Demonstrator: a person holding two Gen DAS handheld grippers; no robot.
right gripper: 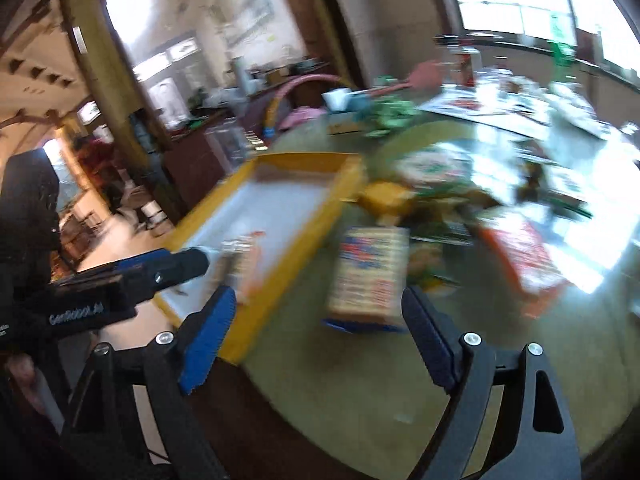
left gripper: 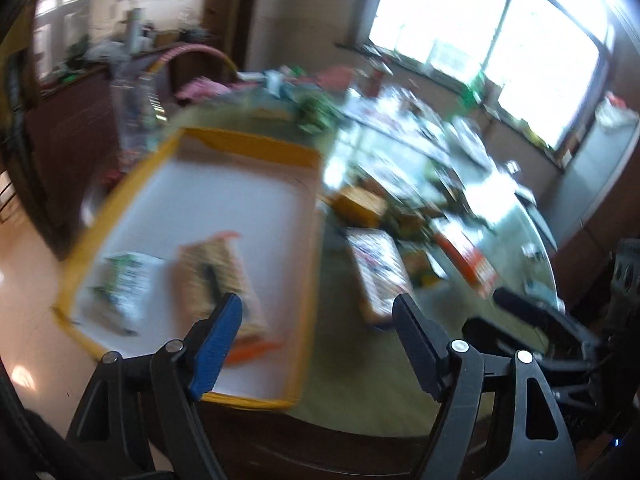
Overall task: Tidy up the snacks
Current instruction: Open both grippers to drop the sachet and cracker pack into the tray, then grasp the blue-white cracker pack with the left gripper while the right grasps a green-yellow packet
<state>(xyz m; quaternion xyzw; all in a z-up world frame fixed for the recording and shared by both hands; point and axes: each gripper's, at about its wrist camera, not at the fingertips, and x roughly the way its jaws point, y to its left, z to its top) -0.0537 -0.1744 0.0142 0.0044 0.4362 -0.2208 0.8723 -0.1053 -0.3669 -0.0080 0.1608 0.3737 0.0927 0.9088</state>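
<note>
Two snack packets in tray, loose snack boxes to its right

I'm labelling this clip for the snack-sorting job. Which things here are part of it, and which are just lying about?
Part of the job:
yellow-rimmed tray
two packets in the tray
snack box with red and blue print
orange box

Lying about:
hoop
clear container
window-sill clutter

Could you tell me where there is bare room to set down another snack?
The far half of the yellow-rimmed tray, beyond the two packets, is bare. So is the green tabletop nearest the camera, before the blue-edged box. Beyond that box, snacks crowd the table.
</note>
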